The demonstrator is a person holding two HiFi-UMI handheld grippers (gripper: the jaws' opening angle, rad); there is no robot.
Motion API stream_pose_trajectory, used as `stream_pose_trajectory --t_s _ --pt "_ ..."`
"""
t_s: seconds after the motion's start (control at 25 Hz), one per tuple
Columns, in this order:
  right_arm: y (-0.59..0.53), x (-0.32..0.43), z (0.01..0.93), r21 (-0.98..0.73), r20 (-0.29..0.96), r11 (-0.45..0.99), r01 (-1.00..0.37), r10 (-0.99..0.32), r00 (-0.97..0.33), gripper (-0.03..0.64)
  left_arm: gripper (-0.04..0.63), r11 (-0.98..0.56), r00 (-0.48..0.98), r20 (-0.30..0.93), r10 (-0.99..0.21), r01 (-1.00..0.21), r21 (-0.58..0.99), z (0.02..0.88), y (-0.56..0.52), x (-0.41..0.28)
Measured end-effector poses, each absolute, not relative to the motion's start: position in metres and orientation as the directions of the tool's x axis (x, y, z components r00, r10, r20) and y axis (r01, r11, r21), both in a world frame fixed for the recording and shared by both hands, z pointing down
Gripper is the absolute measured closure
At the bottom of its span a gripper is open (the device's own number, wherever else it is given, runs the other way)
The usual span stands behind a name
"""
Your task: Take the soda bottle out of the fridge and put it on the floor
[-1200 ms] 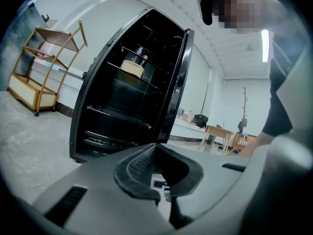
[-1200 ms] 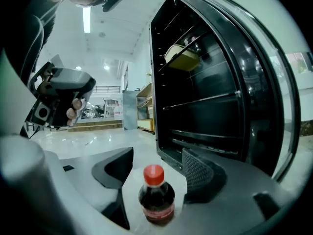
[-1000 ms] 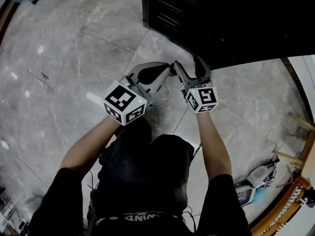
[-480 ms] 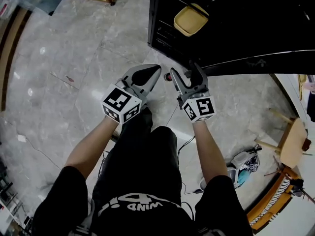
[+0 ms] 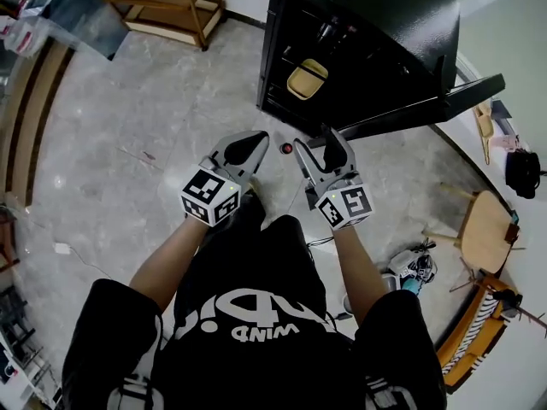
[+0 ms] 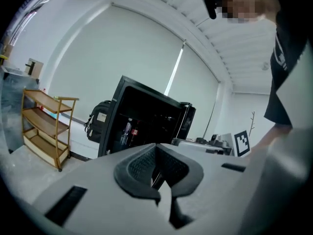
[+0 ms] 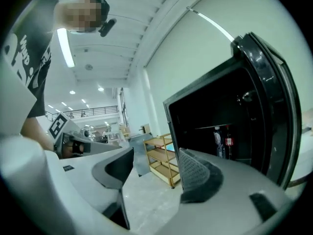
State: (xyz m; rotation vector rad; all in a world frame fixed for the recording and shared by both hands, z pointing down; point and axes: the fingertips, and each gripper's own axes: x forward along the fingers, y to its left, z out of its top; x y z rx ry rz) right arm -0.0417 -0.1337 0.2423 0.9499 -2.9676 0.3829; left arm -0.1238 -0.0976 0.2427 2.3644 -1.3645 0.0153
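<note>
Two empty grippers hovering in front of the open fridge [image 5: 385,24]

Only the head view is showing the red-capped soda bottle [image 5: 287,149], standing on the floor [image 5: 128,143] between the gripper tips, and one yellow container [image 5: 308,79] sitting inside the fridge. The gripper views are instead showing two bottles [image 7: 227,142] standing on a fridge shelf. The left gripper [image 5: 255,137] is keeping its fingers pressed together on nothing, while the right gripper [image 5: 313,139] is holding its fingers wide apart, empty. One wooden rack [image 6: 46,126] and one backpack [image 6: 100,119] are standing beside the fridge.

One fridge [image 5: 385,24], two hand-held grippers [image 5: 254,142] [image 5: 314,140]
</note>
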Motion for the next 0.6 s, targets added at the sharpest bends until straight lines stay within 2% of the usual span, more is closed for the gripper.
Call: stream_pose_trajectory --t_s 0.48,0.6 --pt "-0.122 -0.002 0.185 -0.210 0.063 0.804 -0.556 -0.556 -0.829 0.307 0.589 -0.476 0.535 0.145 -0.832 -0.823 0.309 0.169 -0.112 -0.085" --pt "-0.132 0.015 0.174 -0.198 0.061 0.796 -0.572 -0.572 -0.818 0.348 0.589 -0.483 0.539 0.149 -0.829 -0.824 0.298 0.160 -0.121 -0.073"
